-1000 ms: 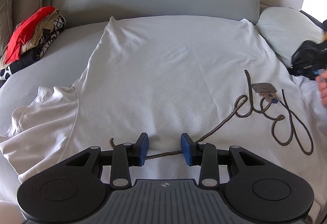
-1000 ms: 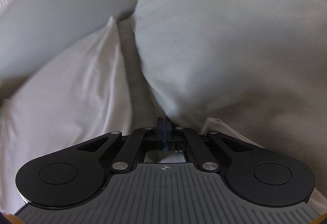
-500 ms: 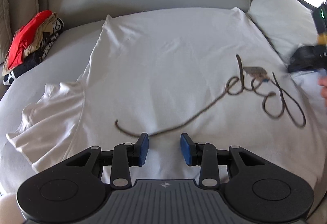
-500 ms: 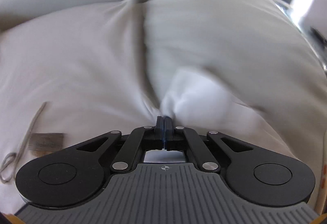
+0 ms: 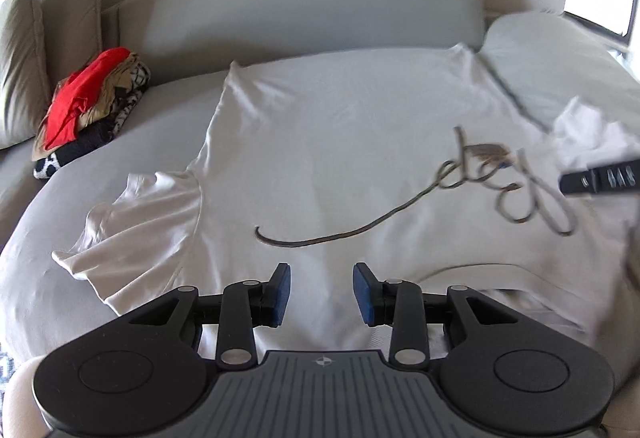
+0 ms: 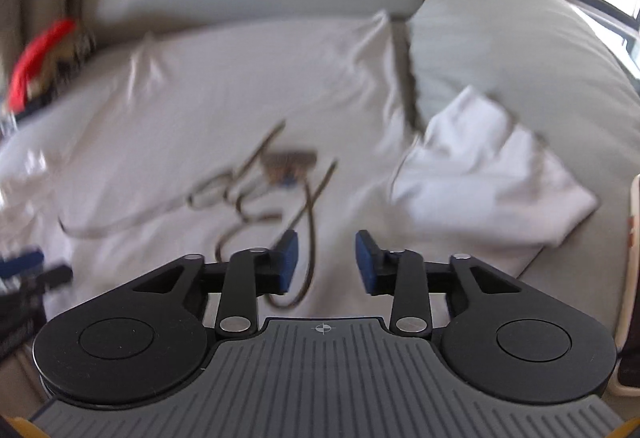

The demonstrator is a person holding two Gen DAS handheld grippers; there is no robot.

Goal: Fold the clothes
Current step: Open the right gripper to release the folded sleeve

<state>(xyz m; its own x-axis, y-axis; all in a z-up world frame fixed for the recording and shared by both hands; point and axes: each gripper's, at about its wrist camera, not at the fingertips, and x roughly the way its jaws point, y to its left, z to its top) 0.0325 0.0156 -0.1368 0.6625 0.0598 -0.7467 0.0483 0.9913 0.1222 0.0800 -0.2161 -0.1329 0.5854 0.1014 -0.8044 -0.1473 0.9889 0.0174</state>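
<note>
- While the white T-shirt [image 5: 344,142] lies spread face-up across the grey sofa seat [image 5: 132,126], the left gripper [image 5: 320,294] hovers over its near edge, blue pads apart with only flat cloth showing in the gap, nothing pinched.
- Dark looping script [image 5: 500,182] runs across the shirt's chest, its long tail sweeping out just ahead of the left gripper.
- Over on the left side, one short sleeve [image 5: 136,226] fans out rumpled on the cushion.
- On the other side, the right gripper [image 6: 326,258] has its jaws opening, nothing between the pads, and the script's lower loop sits just beside its left finger [image 6: 289,256].
- That second sleeve [image 6: 488,174] lies bunched and folded up against the grey pillow [image 6: 520,46], up and to the right of the right gripper and apart from it; the view is blurred.
- From the left wrist camera, the right gripper shows as a dark bar at the right edge, over the shirt's shoulder.
- Far left, a pile of clothes [image 5: 88,106], red on top with black-and-white pattern beneath, sits against the back cushions [image 5: 48,38], well apart from the shirt.
</note>
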